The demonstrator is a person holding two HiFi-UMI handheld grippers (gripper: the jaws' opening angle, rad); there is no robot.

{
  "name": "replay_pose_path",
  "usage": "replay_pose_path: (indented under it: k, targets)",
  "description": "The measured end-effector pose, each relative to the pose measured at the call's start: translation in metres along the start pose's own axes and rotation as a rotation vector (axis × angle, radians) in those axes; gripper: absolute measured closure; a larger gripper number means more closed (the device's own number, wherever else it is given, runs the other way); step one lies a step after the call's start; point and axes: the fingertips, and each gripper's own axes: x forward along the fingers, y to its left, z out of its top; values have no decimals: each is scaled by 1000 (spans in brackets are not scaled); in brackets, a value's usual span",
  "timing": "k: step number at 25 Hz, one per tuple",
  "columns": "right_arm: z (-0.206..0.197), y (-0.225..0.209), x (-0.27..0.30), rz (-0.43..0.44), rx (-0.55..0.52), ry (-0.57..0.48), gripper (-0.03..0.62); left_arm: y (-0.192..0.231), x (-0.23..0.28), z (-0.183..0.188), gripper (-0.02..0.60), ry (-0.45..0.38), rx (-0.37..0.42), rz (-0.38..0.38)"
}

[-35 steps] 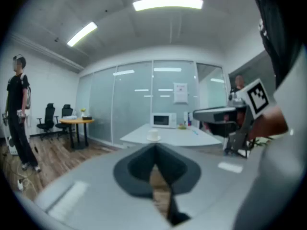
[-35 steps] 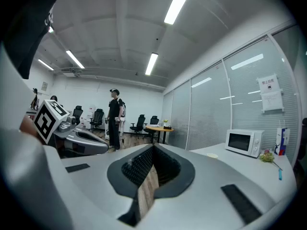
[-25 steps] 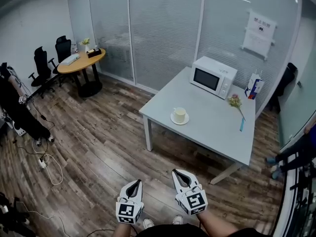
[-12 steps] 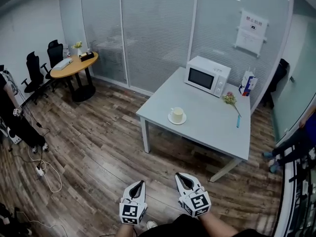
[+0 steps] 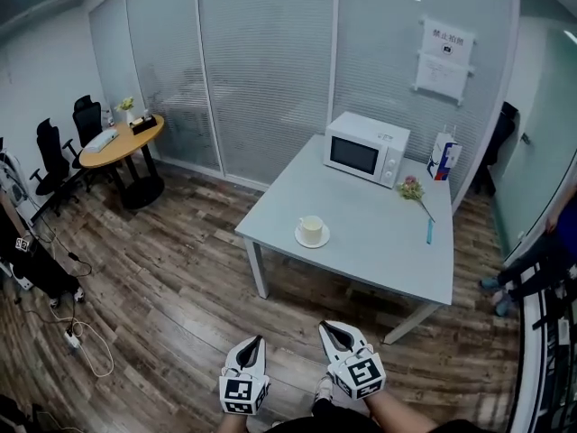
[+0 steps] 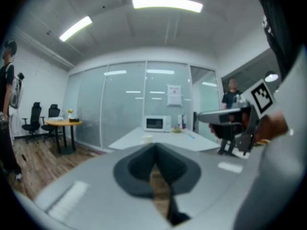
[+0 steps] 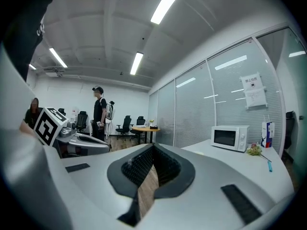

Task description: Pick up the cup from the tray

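The cup (image 5: 311,229) stands upright, mouth up, on a small round tray (image 5: 299,239) near the front edge of the grey table (image 5: 388,246). The left gripper (image 5: 256,340) and the right gripper (image 5: 325,327) hang over the wooden floor (image 5: 162,278), well apart from the table. Both are clenched on nothing.

- Cup (image 6: 147,138): I see only its upper part above my left gripper (image 6: 154,148); its base is hidden.
- Wall notice (image 5: 444,48): print too small to read.
- Person (image 5: 541,269): cut by right edge.
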Motion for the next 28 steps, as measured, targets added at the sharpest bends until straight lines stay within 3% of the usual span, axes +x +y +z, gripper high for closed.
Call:
replay_pose_path:
  k: [14,28]
  targets:
    - [-1,-125,57,40,28,-28,589,-21,139,28,578,31,65,-7]
    - [-11,-185,80,67,76,-37,589,-35,204,36,578,61,70,12]
